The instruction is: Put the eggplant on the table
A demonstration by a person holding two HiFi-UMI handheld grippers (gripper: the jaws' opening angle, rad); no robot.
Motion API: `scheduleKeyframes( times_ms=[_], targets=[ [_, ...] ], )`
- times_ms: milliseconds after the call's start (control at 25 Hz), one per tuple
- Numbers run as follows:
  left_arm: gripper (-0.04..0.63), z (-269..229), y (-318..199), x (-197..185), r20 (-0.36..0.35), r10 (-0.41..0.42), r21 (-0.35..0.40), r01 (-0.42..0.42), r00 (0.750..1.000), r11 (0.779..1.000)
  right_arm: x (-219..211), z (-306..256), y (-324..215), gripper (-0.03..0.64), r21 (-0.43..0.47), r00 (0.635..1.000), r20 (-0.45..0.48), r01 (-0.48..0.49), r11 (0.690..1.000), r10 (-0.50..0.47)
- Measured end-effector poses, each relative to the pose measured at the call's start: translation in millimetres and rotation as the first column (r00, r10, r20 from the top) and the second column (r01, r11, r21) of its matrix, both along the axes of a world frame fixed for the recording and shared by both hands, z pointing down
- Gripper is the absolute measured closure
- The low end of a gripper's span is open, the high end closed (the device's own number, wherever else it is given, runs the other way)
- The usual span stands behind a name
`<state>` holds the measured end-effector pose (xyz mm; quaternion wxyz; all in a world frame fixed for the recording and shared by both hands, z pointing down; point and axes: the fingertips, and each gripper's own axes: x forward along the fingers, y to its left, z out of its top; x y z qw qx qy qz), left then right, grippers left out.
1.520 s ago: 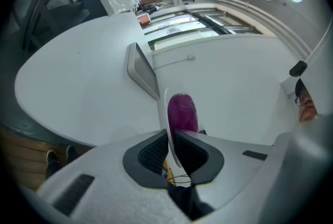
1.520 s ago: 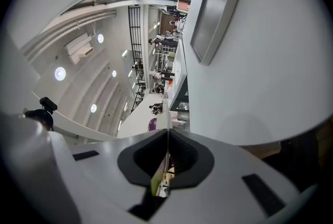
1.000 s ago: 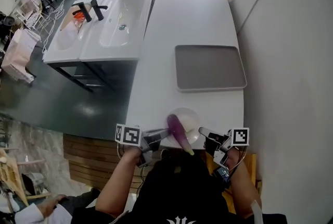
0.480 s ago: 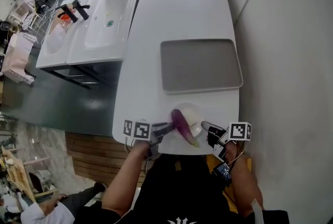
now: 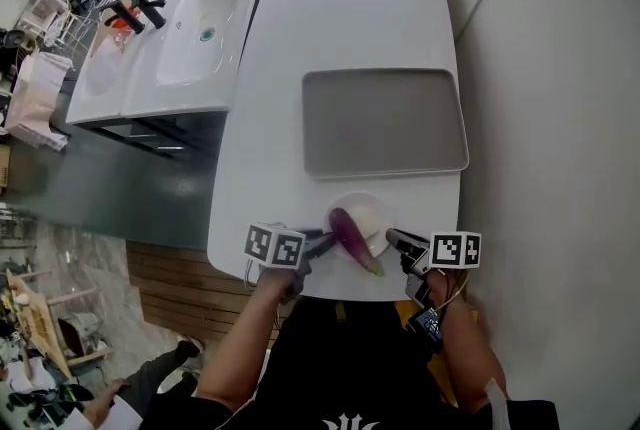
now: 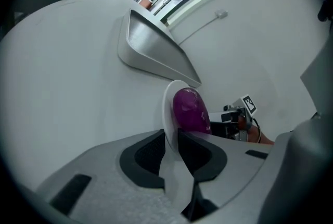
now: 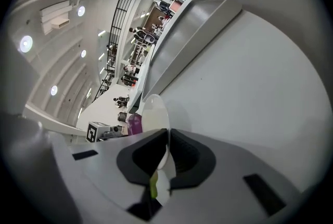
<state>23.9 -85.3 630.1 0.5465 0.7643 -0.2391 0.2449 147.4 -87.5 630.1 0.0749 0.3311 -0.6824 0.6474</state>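
A purple eggplant (image 5: 352, 238) lies across a small white plate (image 5: 368, 215) on the white table (image 5: 340, 8), close to its near edge. My left gripper (image 5: 325, 240) is at the plate's left rim. In the left gripper view the rim (image 6: 167, 113) stands between the jaws, which are opening and leave a gap round it, with the eggplant (image 6: 191, 111) just beyond. My right gripper (image 5: 392, 238) is shut on the plate's right rim (image 7: 155, 113), pads tight on the thin edge. The eggplant (image 7: 134, 124) shows behind that rim.
A grey tray (image 5: 385, 123) lies on the table just beyond the plate, near the wall at the right. A white double sink (image 5: 190, 28) with black taps stands to the left across a gap. Wooden flooring lies below the table's near edge.
Both grippers have carried the plate with the eggplant down and a little farther over the table. The left jaws have spread apart on the rim.
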Motion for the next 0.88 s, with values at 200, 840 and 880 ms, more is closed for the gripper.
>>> scheduleKeyframes(
  times_ms=[200,840,880],
  targets=[
    [0.520,8.7,0.4,-4.3,0.095,0.051,0.031,-0.054,0.994,0.998,-2.0,3.4,-1.3,0.606,0.008,0.999,-0.031,0.023,1.000,-0.023],
    [0.482,12.6,-19.1,-11.1,0.444,0.207,0.203,-0.323,0.872,0.924,-8.8,16.6,-13.0,0.584,0.107,0.936,-0.324,0.183,0.977,-0.140],
    [0.480,9.9,-18.7,-9.7,0.460,0.211,0.212,-0.337,0.863,0.917,-8.0,15.4,-12.2,0.580,0.118,0.924,-0.353,0.203,0.972,-0.150]
  ],
)
